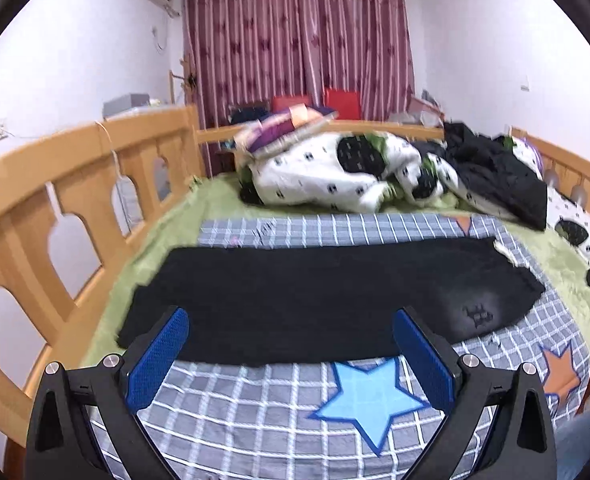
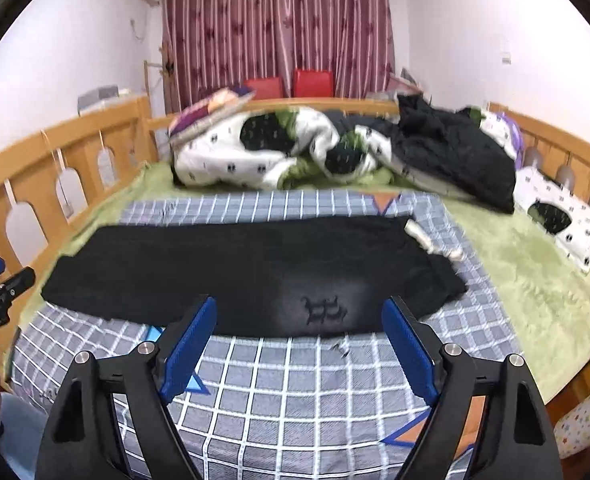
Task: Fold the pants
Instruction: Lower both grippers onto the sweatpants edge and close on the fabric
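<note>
Lying flat, black pants [image 2: 251, 272], checked sheet [image 2: 295, 380] beneath, rumpled quilt [image 2: 255, 152] behind

White walls [image 1: 75, 60], maroon curtains [image 1: 295, 40], wooden bed rails [image 1: 55, 184]

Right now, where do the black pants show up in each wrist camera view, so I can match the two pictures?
Left wrist view: the black pants lie flat across the middle, just beyond the open blue fingertips, embroidered logo toward the right.
Right wrist view: the black pants span the centre, logo between the fingers.
Shared landmark: the red striped curtain behind the bed.
</note>
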The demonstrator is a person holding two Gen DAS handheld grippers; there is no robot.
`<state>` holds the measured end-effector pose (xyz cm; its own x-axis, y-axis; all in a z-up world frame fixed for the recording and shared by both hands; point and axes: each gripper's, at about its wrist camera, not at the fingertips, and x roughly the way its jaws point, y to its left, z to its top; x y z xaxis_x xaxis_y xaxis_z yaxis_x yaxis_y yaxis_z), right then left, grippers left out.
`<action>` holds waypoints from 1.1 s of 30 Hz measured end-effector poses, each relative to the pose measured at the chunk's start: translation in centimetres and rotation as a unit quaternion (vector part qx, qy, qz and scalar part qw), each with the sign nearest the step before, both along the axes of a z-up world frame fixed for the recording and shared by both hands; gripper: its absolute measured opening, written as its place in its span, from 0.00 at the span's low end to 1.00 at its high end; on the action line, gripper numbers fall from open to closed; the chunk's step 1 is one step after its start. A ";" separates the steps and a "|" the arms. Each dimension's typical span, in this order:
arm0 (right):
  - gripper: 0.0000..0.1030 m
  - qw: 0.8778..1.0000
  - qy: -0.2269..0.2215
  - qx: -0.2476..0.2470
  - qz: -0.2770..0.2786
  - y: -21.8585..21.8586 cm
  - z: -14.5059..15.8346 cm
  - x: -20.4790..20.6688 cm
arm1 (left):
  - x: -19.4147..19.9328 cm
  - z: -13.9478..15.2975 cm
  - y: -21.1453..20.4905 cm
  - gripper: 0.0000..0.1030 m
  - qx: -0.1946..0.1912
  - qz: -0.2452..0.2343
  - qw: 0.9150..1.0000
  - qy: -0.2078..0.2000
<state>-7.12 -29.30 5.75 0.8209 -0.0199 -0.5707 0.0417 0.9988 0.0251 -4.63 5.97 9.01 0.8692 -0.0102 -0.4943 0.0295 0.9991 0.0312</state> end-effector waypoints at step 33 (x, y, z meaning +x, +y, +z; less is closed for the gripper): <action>0.52 0.968 0.158 0.185 -0.066 -13.2 -23.5 17.2 | 17.1 -25.5 17.3 0.58 -0.260 0.170 0.931 0.189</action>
<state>10.11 -42.47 -17.79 0.6079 0.1424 -0.7811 0.2317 0.9092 0.3460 12.44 23.27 -16.46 0.6300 -0.0898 -0.7713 -0.3815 0.8294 -0.4081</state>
